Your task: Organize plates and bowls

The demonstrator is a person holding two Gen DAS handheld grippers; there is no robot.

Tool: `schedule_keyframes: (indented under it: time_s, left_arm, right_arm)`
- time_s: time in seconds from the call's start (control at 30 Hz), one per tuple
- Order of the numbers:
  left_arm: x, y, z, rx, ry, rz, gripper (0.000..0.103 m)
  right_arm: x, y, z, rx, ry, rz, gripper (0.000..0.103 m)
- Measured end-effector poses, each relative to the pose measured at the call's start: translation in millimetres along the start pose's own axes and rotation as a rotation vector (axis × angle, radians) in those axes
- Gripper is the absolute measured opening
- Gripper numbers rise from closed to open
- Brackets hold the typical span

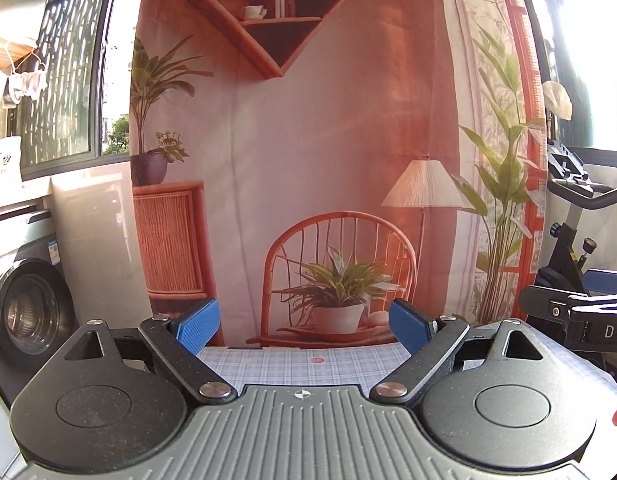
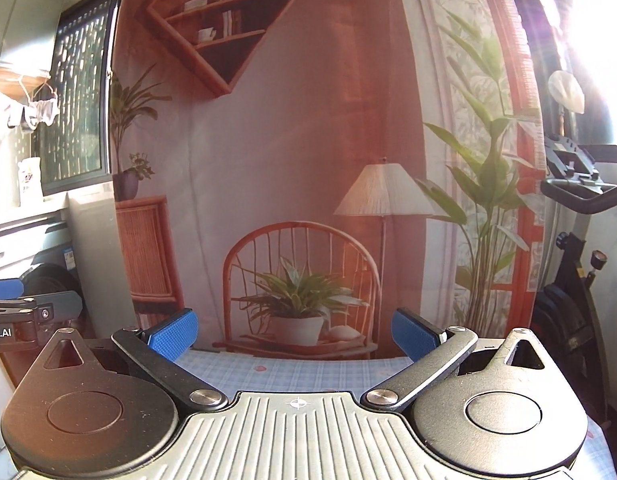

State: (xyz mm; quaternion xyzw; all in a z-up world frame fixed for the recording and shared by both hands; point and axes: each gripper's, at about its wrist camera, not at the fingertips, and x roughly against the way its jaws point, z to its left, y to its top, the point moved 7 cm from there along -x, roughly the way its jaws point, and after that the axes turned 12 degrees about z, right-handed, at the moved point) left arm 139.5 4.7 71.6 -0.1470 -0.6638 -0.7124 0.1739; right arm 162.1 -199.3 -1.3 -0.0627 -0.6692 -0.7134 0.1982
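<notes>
A round-doored washing machine sits at far left below a metal-grilled window. The left gripper is raised above a table under a pale blue checked cloth, its ribbed blue pads spread wide with nothing between them. Behind hangs a creased fabric backdrop printed with a triangular shelf, rattan chair and pleated lamp. The right gripper is likewise parted and empty over the same cloth, the matte black arm of the left one poking in at its left edge. An exercise bike stands at far right in window glare. No plates or bowls appear in either view; where they lie cannot be told.
</notes>
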Motion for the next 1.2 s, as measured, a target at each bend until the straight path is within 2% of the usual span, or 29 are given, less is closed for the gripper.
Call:
schedule_keyframes:
  time_s: [1.2]
  left_arm:
    - [-4.4,-4.2,8.5,0.026,0.014,0.026,0.093]
  right_arm:
    - [1.5,-3.6,-7.6,-0.033,-0.007,0.001,0.103]
